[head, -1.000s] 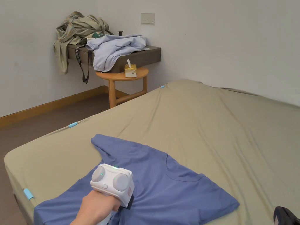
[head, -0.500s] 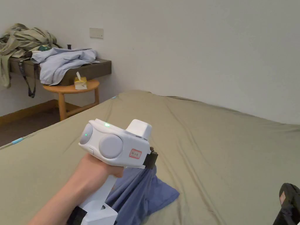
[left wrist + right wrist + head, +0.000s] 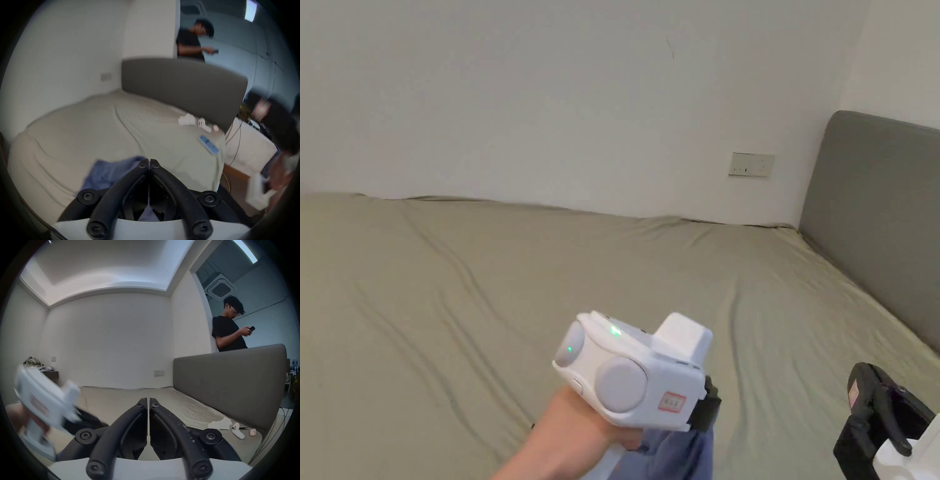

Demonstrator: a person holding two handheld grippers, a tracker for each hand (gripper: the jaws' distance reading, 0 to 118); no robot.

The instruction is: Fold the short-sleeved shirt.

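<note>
The blue short-sleeved shirt (image 3: 675, 455) hangs bunched under my left gripper (image 3: 706, 403), lifted off the olive bed sheet (image 3: 487, 281). In the left gripper view the jaws of that gripper (image 3: 149, 162) are closed with blue cloth (image 3: 112, 172) trailing to their left and showing between their bases. My right gripper (image 3: 875, 406) sits at the lower right of the head view, apart from the shirt. In its own view the right gripper (image 3: 148, 400) is shut with nothing between its jaws, and the left gripper (image 3: 45, 402) is a blur at the left.
A grey headboard (image 3: 875, 212) closes off the bed's right end. Small white items (image 3: 237, 431) and a flat blue device (image 3: 207, 147) lie on the sheet near it. A person (image 3: 227, 332) stands behind the headboard holding a phone. Cables run beside the bed.
The left gripper has lifted the shirt from lying flat on the bed; it now hangs bunched. The head camera has swung right, and the right gripper has come further into view.
</note>
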